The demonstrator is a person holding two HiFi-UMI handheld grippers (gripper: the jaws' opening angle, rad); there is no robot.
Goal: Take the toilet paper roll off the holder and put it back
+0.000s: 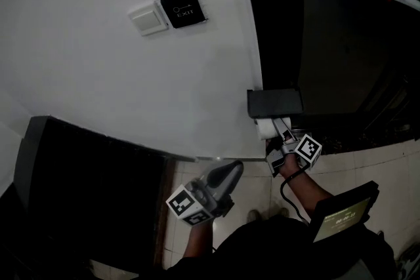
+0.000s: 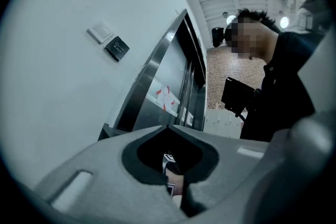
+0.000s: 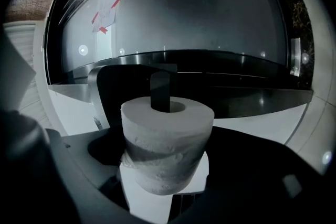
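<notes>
Left gripper [image 1: 231, 172]: held low in front of the person's body, its grey jaws pressed together with nothing between them. Right gripper [image 1: 282, 143]: forearm stretched forward, jaws closed on the white toilet paper roll [image 3: 167, 139]. The roll sits on the dark bar [image 3: 160, 92] of the black box-shaped holder [image 1: 275, 103], at the edge of the white wall [image 1: 131, 75]. Right gripper view only: the bar entering the roll's core. Head view only: a white switch plate [image 1: 147, 18] and a black EXIT plate [image 1: 182, 8] farther along the wall.

Head view looks steeply down; left gripper view looks upward, sharing the white wall [image 1: 118, 75]. Right gripper view closely faces the white paper roll [image 3: 167, 139].
</notes>
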